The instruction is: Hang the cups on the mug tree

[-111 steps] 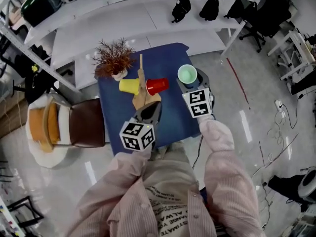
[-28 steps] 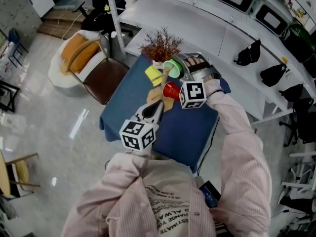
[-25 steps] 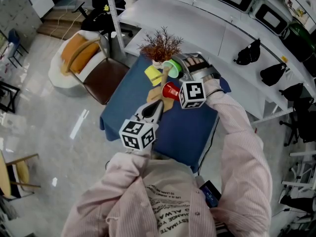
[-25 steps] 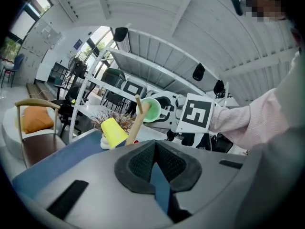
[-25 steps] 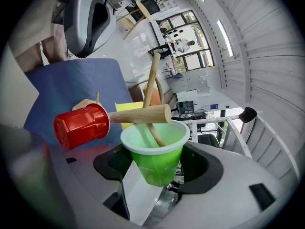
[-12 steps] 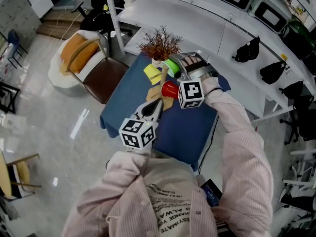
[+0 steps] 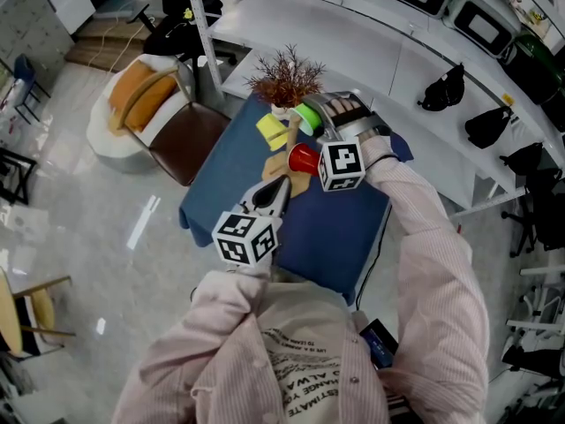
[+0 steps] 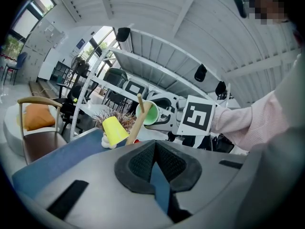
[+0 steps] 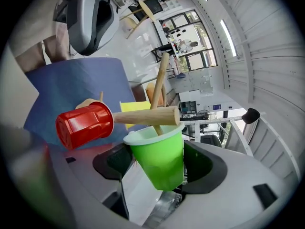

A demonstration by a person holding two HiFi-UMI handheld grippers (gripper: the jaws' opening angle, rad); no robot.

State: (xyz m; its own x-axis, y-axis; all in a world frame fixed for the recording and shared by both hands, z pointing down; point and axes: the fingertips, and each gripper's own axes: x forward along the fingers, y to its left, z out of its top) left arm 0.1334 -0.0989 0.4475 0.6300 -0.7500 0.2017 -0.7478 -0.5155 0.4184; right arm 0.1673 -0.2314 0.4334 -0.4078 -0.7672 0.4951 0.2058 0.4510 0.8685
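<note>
Peg point(image 9: 159, 80) of mug tree point(image 9: 143, 115) dips into green cup point(image 9: 159, 159), seemingly clamped in wide-spread right hand-held gripper point(image 9: 157, 168).

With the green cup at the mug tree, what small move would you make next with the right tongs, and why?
I would probably ease the green cup further onto the wooden peg before opening the right tongs: the peg's tip seems only just inside the cup's mouth.

A glossy pale floor point(image 7: 106, 263) spreads round the blue-draped surface point(image 7: 327, 237). A brown chair point(image 7: 181, 140) (orange cushion point(image 7: 132, 91) beside it) stands left; long white shelves point(image 7: 353, 34) carry black bags point(image 7: 441, 91).
</note>
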